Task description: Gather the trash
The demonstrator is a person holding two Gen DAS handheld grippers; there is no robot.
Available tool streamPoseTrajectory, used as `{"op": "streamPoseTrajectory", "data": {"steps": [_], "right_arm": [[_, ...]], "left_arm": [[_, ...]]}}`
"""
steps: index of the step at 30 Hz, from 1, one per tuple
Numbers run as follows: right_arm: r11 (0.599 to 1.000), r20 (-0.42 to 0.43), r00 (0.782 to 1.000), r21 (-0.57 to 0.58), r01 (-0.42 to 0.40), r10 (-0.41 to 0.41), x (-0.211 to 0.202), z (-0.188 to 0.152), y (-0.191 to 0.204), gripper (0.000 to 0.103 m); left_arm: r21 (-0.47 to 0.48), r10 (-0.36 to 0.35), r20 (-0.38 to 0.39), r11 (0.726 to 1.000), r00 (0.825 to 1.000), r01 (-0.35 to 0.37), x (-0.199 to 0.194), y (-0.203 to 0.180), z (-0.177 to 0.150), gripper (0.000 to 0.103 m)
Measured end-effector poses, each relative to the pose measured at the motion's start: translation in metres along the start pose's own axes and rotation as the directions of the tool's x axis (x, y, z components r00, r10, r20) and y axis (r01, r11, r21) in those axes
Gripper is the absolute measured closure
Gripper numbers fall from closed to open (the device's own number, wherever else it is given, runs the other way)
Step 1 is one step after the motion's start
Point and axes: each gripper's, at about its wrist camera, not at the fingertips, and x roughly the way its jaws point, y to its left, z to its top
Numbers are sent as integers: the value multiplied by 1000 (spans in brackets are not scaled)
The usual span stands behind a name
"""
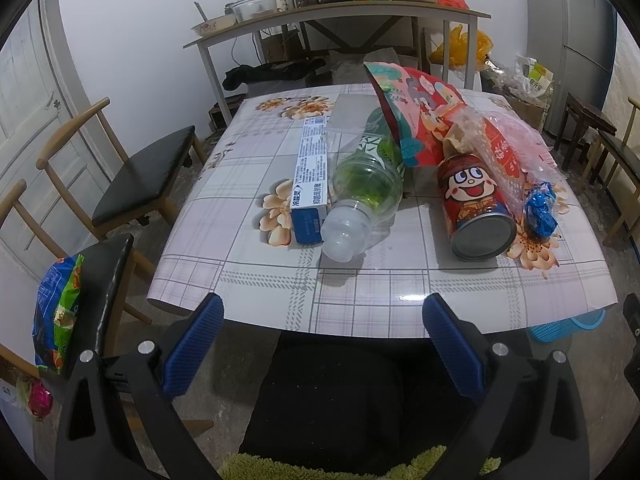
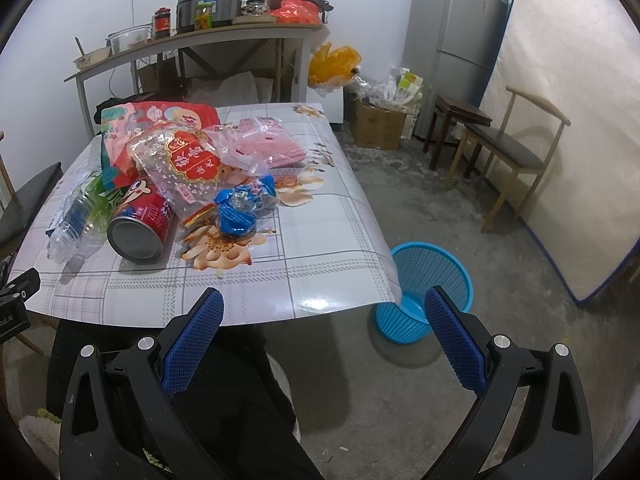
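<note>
Trash lies on the floral table (image 1: 248, 280): a toothpaste box (image 1: 310, 178), a clear plastic bottle (image 1: 362, 196) on its side, a red cartoon can (image 1: 474, 206) on its side, a crumpled blue wrapper (image 1: 540, 210), clear and pink plastic bags (image 1: 504, 136) and a red snack bag (image 1: 416, 112). The can (image 2: 142, 226), the blue wrapper (image 2: 240, 210) and the bottle (image 2: 80, 216) also show in the right wrist view. A blue mesh bin (image 2: 428, 284) stands on the floor by the table's right corner. My left gripper (image 1: 324, 312) and right gripper (image 2: 324, 310) are open and empty, before the table's near edge.
Chairs stand left of the table (image 1: 144, 172) and at the right wall (image 2: 516, 152). A snack packet (image 1: 58, 308) lies on a near-left chair. A cluttered side table (image 1: 336, 16) stands behind. A fridge (image 2: 452, 40), a mattress (image 2: 568, 128) and boxes (image 2: 378, 124) are at the right.
</note>
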Motion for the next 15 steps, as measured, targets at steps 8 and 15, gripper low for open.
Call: {"op": "streamPoseTrajectory", "data": {"steps": [8, 15], "right_arm": [[1000, -2, 1000, -1, -3, 3, 0, 1, 0, 8], [1000, -1, 1000, 0, -5, 5, -1, 2, 1, 8]], "left_arm": [[0, 0, -3, 1000, 1000, 0, 1, 1, -1, 5], [1, 0, -5, 1000, 1000, 0, 2, 2, -2, 5]]}}
